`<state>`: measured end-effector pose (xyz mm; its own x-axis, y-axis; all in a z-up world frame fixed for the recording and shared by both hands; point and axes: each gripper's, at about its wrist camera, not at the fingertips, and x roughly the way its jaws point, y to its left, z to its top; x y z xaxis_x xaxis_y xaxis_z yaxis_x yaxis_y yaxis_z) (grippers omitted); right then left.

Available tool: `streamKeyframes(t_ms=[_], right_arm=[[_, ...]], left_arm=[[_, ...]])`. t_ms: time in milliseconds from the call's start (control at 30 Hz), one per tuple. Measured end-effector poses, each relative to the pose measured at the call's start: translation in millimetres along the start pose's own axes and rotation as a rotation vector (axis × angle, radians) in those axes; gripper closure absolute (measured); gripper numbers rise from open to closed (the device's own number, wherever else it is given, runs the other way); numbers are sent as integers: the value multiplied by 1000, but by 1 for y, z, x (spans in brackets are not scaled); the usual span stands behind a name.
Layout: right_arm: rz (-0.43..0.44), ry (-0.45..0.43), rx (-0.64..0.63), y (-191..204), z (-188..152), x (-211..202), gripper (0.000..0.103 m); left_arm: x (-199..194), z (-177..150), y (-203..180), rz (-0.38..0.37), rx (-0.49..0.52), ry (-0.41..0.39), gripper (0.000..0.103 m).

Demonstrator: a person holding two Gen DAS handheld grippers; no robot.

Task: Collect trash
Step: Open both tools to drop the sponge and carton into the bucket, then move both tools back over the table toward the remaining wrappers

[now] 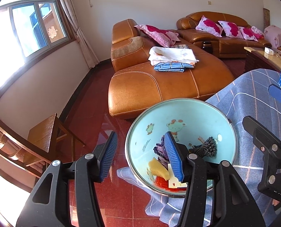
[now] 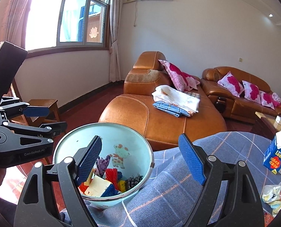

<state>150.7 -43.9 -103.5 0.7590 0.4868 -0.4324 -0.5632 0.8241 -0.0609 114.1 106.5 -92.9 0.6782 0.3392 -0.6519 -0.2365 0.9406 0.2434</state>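
Now the pale-blue trash bin (image 1: 193, 113) sits at lower centre of both views, against the edge of the table under its blue checked tablecloth (image 2: 178, 185). Inside lie a purple wrapper (image 2: 102, 163), a milk carton (image 2: 99, 188), a pine cone (image 1: 206, 147) and a yellow chunk (image 1: 157, 168). Left gripper (image 1: 142, 157) has its jaws released, one pad inside the bin, one outside. Right gripper (image 2: 140, 162) is likewise spread wide, straddling the rim. Another blue milk carton (image 2: 276, 155) stands at the right edge on the table.
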Motion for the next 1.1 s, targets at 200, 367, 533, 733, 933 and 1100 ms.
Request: streamKeyframes(t_ms=[200, 367, 533, 733, 933, 1100], right_arm=[[-3, -1, 0, -1, -1, -1, 19], [-4, 0, -1, 1, -2, 0, 19], [-4, 1, 0, 1, -2, 1, 18], [-5, 3, -1, 0, -3, 0, 18], [-7, 2, 1, -1, -4, 1, 17], [-12, 0, 2, -1, -5, 2, 16]], left_arm=[[0, 0, 0, 0, 1, 0, 46], [0, 0, -3, 0, 2, -1, 45], [0, 1, -3, -1, 2, 0, 45], [-1, 0, -4, -3, 7, -3, 44], [-1, 1, -3, -4, 8, -2, 44], [-2, 0, -4, -5, 10, -5, 43]])
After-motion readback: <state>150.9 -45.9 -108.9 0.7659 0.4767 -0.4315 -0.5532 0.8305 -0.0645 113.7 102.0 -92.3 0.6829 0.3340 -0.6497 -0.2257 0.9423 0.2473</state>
